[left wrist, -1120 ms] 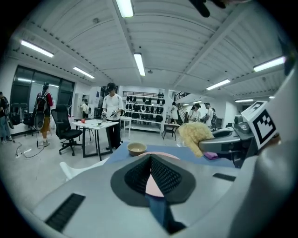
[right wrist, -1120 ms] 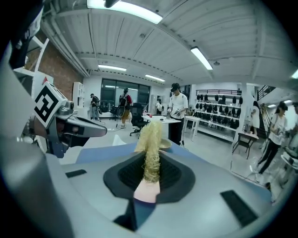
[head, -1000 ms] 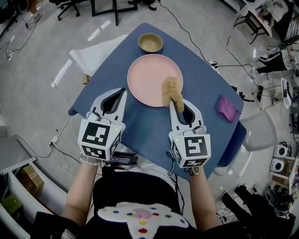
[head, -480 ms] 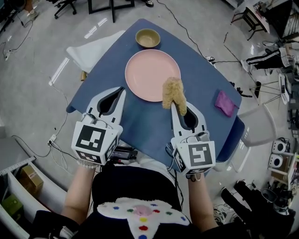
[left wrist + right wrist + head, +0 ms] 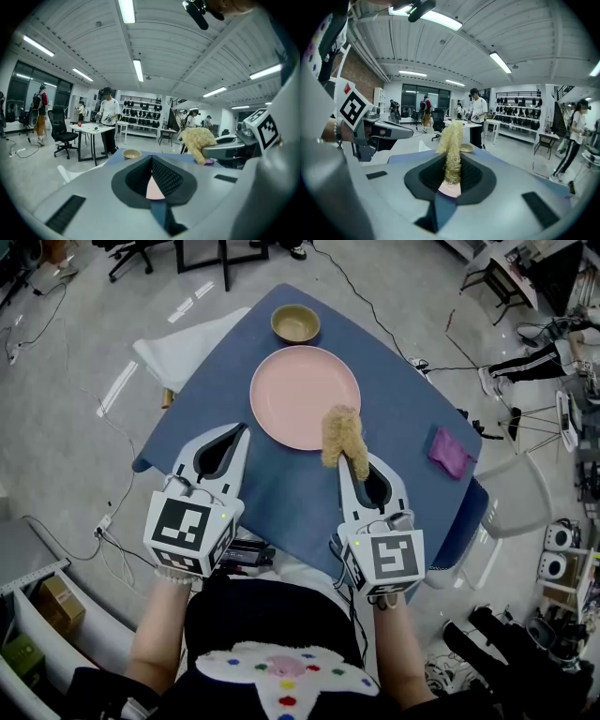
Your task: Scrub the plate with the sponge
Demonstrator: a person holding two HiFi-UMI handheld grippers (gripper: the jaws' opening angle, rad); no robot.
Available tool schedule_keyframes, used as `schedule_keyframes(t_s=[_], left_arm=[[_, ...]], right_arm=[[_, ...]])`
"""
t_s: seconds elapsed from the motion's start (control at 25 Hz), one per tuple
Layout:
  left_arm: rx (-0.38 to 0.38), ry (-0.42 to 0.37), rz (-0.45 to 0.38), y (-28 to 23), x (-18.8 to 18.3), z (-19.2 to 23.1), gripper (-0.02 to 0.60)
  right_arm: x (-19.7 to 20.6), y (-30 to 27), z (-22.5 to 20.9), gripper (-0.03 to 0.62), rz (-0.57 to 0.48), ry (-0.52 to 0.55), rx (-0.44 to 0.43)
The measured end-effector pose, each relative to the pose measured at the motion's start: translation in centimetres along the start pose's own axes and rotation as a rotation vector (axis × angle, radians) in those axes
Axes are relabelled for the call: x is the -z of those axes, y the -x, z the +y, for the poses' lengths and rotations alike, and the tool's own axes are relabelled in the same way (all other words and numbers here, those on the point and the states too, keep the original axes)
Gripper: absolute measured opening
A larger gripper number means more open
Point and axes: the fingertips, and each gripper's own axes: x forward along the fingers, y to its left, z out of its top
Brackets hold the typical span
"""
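Note:
A round pink plate lies on the blue table. My right gripper is shut on a shaggy tan sponge, which hangs over the plate's near right rim; in the right gripper view the sponge stands pinched between the jaws. My left gripper is shut with nothing in it, just left of the plate's near edge. In the left gripper view its jaws meet, with a sliver of pink plate showing through them, and the sponge appears at the right.
A small tan bowl sits beyond the plate at the table's far end. A purple cloth lies near the right edge. White fabric hangs off the left side. Cables and chairs surround the table on the grey floor.
The right gripper with the sponge has drawn back slightly toward the plate's near rim and lifted a little. The left gripper has stayed in place.

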Motion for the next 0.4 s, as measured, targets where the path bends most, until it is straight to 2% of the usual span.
schedule_keyframes(t_s=[0.4], left_arm=[[-0.008,0.024,0.007,-0.14,0.43,0.55,0.011]], right_arm=[[0.69,-0.17,-0.37,0.054,0.015,-0.011,0.012]])
